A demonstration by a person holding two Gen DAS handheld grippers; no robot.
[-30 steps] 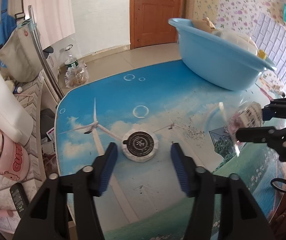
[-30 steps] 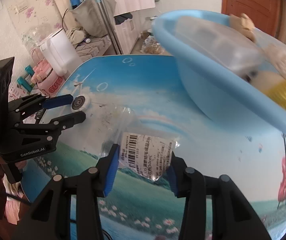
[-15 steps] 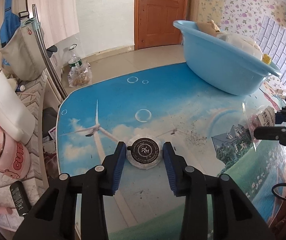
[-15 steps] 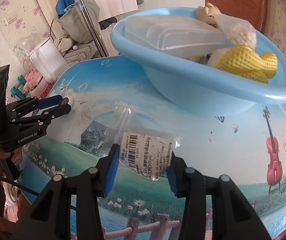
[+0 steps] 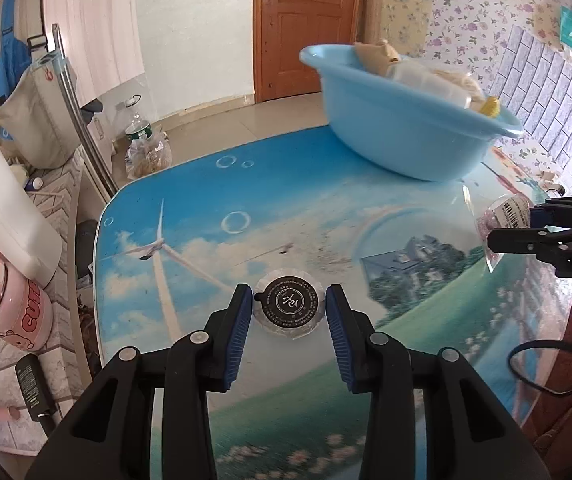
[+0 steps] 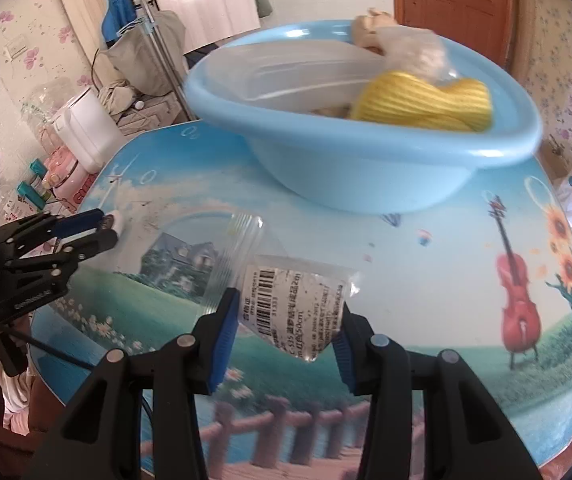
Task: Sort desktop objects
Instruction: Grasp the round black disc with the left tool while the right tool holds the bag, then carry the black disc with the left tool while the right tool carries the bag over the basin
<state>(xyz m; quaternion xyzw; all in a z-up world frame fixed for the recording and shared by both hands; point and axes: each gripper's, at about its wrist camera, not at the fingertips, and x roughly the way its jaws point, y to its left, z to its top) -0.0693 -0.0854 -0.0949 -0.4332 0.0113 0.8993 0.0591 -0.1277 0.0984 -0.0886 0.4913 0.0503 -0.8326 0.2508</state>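
Note:
My left gripper is shut on a small round pack with a black label and white rim, held just over the printed tabletop. In the right wrist view the left gripper shows at the far left with the round pack between its tips. My right gripper is shut on a clear plastic bag with a barcode label, lifted above the table. The same bag appears at the right edge of the left wrist view. A light blue basin stands behind, holding a yellow sponge and a clear lid.
The basin sits at the table's far right corner. Left of the table stand a white appliance, a pink cooker and a clothes rack with bags. A brown door is behind. A sleeve shows at the lower right.
My left gripper closed on the round pack and lifted it slightly. My right gripper carried the bag closer toward the basin, which now looms nearer and more centred in its view.

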